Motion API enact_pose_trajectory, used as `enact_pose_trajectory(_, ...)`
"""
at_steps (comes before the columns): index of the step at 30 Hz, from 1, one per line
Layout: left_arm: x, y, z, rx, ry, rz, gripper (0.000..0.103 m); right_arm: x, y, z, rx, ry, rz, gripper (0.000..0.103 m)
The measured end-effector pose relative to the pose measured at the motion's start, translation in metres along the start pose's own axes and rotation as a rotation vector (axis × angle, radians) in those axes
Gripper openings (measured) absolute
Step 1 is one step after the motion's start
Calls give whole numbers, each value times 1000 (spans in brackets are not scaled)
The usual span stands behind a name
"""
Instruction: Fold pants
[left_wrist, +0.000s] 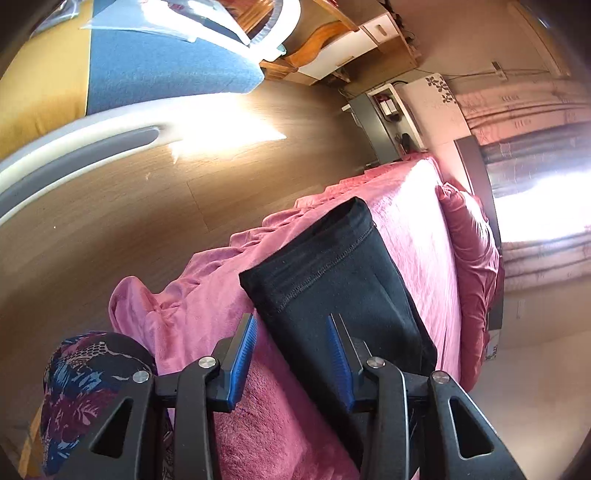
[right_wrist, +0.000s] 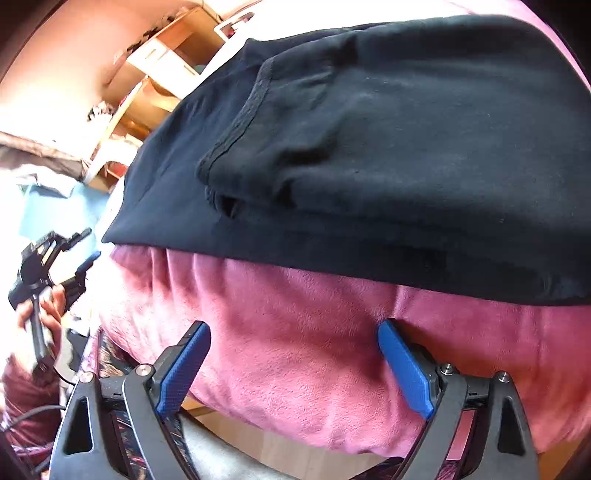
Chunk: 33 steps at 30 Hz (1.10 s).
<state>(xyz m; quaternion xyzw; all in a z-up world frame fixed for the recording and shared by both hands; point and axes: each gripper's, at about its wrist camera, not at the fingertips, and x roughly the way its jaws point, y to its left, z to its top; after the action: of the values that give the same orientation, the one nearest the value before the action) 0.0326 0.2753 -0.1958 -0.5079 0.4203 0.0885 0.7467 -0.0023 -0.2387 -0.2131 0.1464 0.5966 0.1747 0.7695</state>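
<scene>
1. The black pants (right_wrist: 369, 147) lay folded over on the pink fleece blanket (right_wrist: 314, 350) that covered the bed, close to its near edge, with a hemmed layer doubled on top. In the left wrist view they showed as a narrow black slab (left_wrist: 332, 280) along the blanket's edge, above the wooden floor (left_wrist: 166, 206).
2. The right gripper (right_wrist: 293, 330) stood wide, its blue pads bare, with only blanket between them and the pants' near edge just beyond the tips.
3. The left gripper (left_wrist: 291, 325) stood partly spread and empty; the pants' corner lay past its pads, not pinched. From the right wrist view it showed off to the side (right_wrist: 79, 254), held in a hand (right_wrist: 44, 302), clear of the cloth.
4. Risk: the fleece bunched in soft ridges under the pants. Jaws closing low would likely bite blanket along with cloth and drag the stack out of square.
5. Risk: the pile lay near the bed's edge. A pull toward the person could probably slide it off to the floor.
6. Risk: the top layer sat loose with a pucker at its corner (right_wrist: 225, 203). A one-layer grab would likely peel the fold open.
7. Risk: uneven lifts by the two hands would skew the next fold.
</scene>
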Motion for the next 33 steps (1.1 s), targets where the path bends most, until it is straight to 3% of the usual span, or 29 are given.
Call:
enact_pose_trajectory(10, 46, 14, 23, -89, 68, 36, 39, 3, 10, 0, -27, 8, -34, 96)
enact_pose_trajectory(14, 47, 5, 22, -33, 43, 38, 27, 10, 27, 2, -53, 17, -67, 96)
enact_pose_trajectory(18, 34, -20, 18, 94, -9, 62, 15, 13, 34, 2, -63, 21, -80, 95)
enact_pose_trajectory(21, 15, -55, 7, 254, -70, 48, 15, 7, 41, 2, -64, 17, -90, 83)
enact_pose_trajectory(23, 4, -83, -5, 379, -97, 24, 14, -1, 42, 3, -64, 10, -40, 74)
enact_pose_trajectory(28, -6, -148, -57, 715, -125, 4, 14, -32, 55, 6, -97, -56, 47, 74)
enact_pose_trajectory(33, 6, -181, -111, 958, -96, 28, 14, -52, 64, 24, -107, -118, 104, 74)
